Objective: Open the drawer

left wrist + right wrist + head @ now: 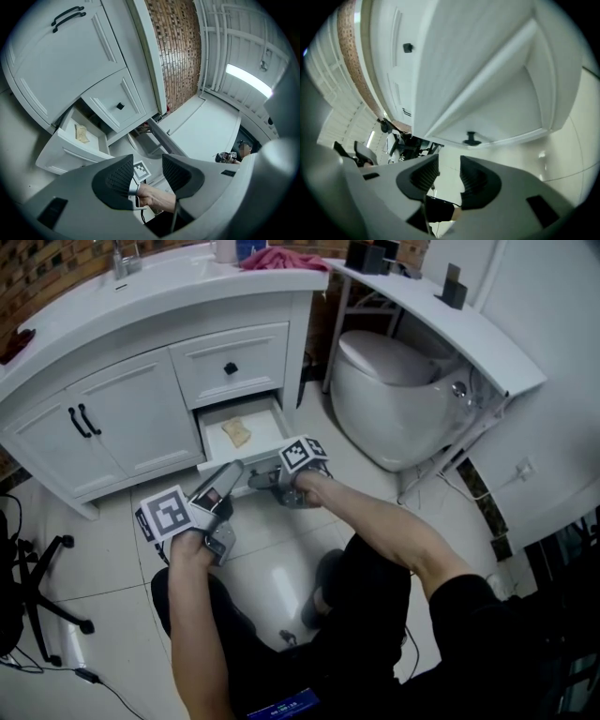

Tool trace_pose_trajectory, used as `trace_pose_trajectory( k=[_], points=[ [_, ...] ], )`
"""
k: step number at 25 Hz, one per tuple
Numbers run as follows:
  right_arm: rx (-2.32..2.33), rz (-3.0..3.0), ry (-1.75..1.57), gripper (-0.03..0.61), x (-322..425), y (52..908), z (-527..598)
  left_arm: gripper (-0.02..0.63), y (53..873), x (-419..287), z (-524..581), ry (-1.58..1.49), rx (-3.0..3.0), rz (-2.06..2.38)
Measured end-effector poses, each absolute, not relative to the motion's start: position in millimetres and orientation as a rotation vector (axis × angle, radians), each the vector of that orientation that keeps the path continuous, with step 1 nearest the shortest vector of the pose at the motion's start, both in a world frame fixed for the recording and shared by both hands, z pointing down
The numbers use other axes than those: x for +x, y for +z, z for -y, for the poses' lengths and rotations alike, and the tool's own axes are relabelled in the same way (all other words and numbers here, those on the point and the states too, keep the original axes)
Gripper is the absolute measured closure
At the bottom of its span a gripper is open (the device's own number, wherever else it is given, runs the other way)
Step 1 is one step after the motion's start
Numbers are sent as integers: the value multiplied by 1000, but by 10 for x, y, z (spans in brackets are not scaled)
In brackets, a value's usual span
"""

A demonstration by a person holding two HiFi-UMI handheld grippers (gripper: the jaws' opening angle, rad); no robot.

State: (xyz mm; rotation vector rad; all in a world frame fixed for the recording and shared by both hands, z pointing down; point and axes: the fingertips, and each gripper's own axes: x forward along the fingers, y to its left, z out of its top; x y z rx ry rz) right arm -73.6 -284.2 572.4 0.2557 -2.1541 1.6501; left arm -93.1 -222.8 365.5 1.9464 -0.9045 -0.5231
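The white vanity's lower drawer (208, 434) stands pulled out, with a beige scrap (236, 432) lying inside it. Above it, the upper drawer (231, 367) with a black knob is closed. My right gripper (265, 481) hovers just in front of the open drawer's front. In the right gripper view its jaws (450, 171) are slightly apart and hold nothing, with the drawer's black knob (471, 138) just beyond them. My left gripper (225, 482) sits beside it at the drawer's front left. Its jaws (147, 171) are apart and empty, and they point past the drawer (61, 154).
A white toilet (394, 395) stands right of the vanity under a white shelf (441, 320). Two cabinet doors (122, 418) with black handles are left of the drawers. An office chair base (37, 587) sits at the far left on the tiled floor.
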Motion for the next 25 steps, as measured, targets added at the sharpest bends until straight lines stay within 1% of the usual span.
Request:
trace_pose_trajectory(
  k=[5, 9, 19, 25],
  points=[
    [69, 2388, 1642, 422, -889, 4941, 2718, 423, 3601, -942, 2190, -524, 1974, 909],
    [-7, 2512, 1622, 423, -890, 4525, 2682, 423, 3572, -906, 2132, -504, 1983, 931],
    [-110, 2637, 1650, 423, -848, 3977, 2507, 423, 3449, -855, 1935, -564, 1992, 908],
    [-157, 2682, 1611, 423, -877, 3790, 2317, 423, 3442, -852, 1827, -522, 2014, 935]
  ],
)
